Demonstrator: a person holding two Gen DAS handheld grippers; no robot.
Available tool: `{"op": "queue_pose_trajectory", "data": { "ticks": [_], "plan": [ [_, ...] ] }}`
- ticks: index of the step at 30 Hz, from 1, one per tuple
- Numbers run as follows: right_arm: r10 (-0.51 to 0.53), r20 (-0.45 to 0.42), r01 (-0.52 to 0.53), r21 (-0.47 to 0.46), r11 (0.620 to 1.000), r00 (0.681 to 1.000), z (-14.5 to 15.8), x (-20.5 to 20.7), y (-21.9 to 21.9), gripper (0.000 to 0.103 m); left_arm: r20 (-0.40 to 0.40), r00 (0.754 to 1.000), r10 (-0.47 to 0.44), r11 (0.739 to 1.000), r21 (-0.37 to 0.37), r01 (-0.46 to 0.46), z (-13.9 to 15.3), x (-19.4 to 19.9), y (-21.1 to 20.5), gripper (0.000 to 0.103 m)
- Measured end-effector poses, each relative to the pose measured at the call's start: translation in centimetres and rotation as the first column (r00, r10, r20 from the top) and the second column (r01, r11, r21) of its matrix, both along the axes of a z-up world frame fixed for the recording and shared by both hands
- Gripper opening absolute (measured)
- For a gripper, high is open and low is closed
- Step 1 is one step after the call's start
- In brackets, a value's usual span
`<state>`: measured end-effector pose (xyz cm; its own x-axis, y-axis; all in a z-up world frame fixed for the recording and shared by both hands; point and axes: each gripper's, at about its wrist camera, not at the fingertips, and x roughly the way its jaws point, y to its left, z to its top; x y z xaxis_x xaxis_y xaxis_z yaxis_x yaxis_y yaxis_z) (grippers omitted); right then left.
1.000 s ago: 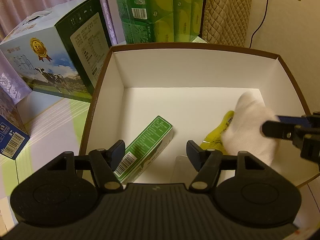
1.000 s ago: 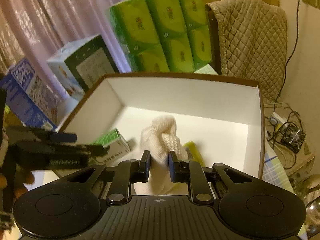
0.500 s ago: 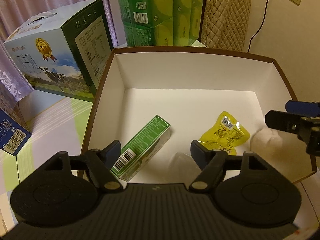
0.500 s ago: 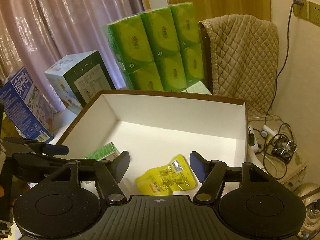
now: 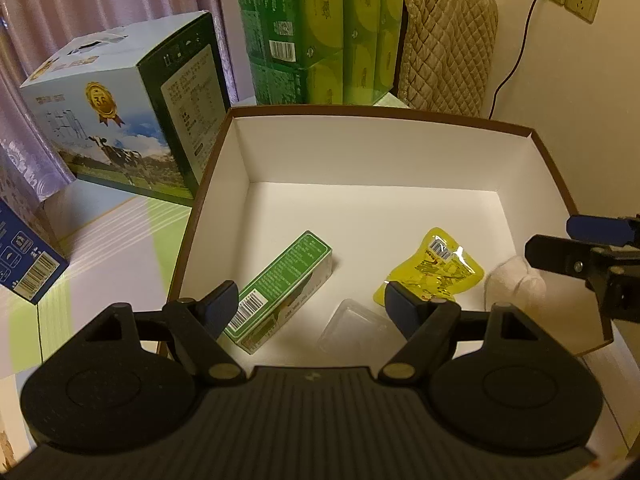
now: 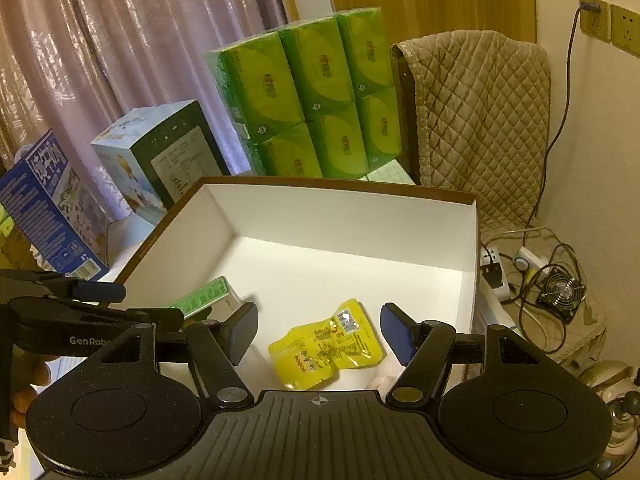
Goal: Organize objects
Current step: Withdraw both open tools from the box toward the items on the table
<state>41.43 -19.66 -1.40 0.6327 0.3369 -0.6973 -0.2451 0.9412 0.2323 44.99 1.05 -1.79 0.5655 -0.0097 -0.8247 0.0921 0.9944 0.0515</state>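
An open white box with a brown rim (image 5: pixel 380 152) holds a green carton (image 5: pixel 286 280), a yellow pouch (image 5: pixel 434 270), a clear plastic tray (image 5: pixel 356 330) and a white cloth (image 5: pixel 514 280) bunched in its near right corner. My left gripper (image 5: pixel 310 304) hovers open over the box's near edge, above the carton and the tray, holding nothing. My right gripper (image 6: pixel 320 324) is open over the yellow pouch (image 6: pixel 326 350), with the cloth (image 6: pixel 384 376) just below its right finger. It also shows in the left wrist view (image 5: pixel 560 240), above the cloth.
A milk carton case (image 5: pixel 120 120) and a blue box (image 5: pixel 24 256) stand left of the white box. Green tissue packs (image 5: pixel 320 32) and a quilted cover (image 5: pixel 444 48) stand behind it. A power strip, cables and a small fan (image 6: pixel 560 292) lie on the right.
My right gripper opened and let go of the white cloth, which dropped into the box's near right corner, uncovering the yellow pouch. Both grippers drew back a little.
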Motion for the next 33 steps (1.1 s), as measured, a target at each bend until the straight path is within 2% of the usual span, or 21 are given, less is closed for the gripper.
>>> {"op": "queue_pose_trajectory", "data": {
  "ticks": [11, 20, 33],
  "plan": [
    [0.011, 0.026, -0.011, -0.001, 1.000, 1.000, 1.5, -2.8, -0.1, 0.065, 0.046, 0.998, 0.035, 0.999, -0.026, -0.034, 2.7, -3.6, 0.4, 0.082],
    [0.053, 0.038, -0.054, 0.026, 0.998, 0.998, 2.6, -6.5, -0.4, 0.065, 0.079, 0.995, 0.068, 0.997, -0.042, -0.065, 4.7, -8.4, 0.9, 0.087],
    [0.093, 0.008, -0.094, 0.015, 0.995, 0.996, 2.2, -12.2, 0.4, 0.065, 0.060, 0.991, 0.120, 0.991, -0.066, -0.116, 4.5, -15.8, 2.6, 0.087]
  ]
}}
